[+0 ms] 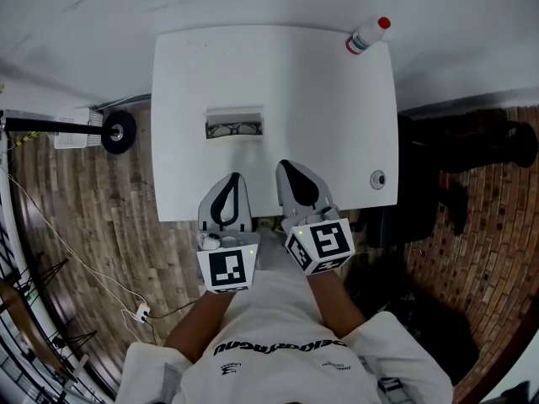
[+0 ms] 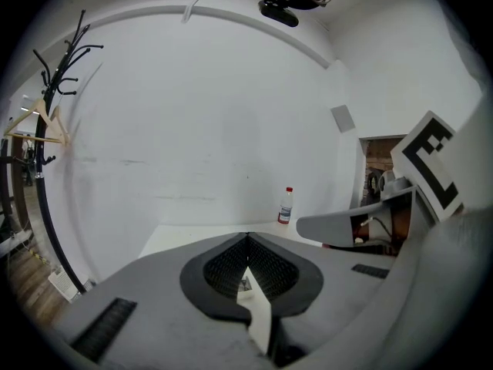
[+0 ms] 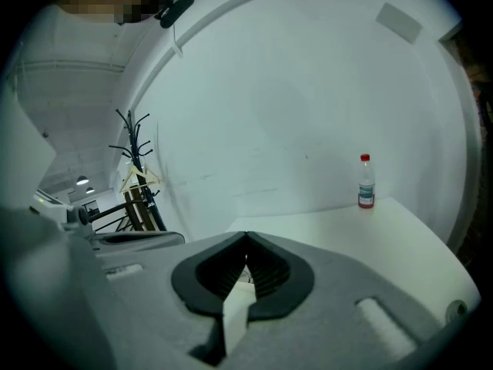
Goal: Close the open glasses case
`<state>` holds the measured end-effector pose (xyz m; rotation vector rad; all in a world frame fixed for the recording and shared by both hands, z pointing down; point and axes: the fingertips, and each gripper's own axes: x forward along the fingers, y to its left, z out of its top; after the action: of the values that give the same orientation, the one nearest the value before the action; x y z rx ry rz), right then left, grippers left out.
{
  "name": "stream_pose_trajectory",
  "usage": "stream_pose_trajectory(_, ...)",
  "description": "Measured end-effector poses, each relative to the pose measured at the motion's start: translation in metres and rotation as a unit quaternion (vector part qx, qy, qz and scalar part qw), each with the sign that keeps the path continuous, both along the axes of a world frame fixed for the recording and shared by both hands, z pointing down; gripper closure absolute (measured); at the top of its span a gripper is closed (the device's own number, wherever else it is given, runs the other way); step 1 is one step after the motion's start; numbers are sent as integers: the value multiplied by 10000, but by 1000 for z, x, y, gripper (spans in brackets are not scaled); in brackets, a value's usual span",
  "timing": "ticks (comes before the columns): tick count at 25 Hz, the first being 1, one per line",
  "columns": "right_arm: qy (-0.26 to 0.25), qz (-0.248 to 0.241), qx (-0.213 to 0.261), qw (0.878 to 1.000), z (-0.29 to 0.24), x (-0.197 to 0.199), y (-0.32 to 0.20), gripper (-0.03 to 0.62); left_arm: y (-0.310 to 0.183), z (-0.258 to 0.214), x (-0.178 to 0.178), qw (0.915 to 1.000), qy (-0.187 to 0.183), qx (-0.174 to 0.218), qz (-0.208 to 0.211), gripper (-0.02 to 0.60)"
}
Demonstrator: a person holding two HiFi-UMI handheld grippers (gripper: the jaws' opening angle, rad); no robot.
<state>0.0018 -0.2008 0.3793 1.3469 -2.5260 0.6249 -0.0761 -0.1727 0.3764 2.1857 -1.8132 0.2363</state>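
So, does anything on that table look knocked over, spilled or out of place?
Nothing stands out. The case lies open and square on the table, with the glasses inside. The bottle stands upright at the far right corner, with no spill. The left gripper and right gripper are shut at the near edge.

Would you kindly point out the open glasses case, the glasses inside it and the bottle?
glasses case (image 1: 235, 113): head view, its pale far edge.
glasses (image 1: 235, 129): head view, the bridge between the lenses.
bottle (image 1: 365, 38): head view, its labelled body.
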Motion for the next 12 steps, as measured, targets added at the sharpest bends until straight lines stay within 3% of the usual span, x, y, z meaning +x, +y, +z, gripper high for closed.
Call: stream_pose_trajectory(12, 138, 71, -446, 9989, 59, -18, -47, 597, -41, 50, -17, 9989, 131, -441, -11, 584)
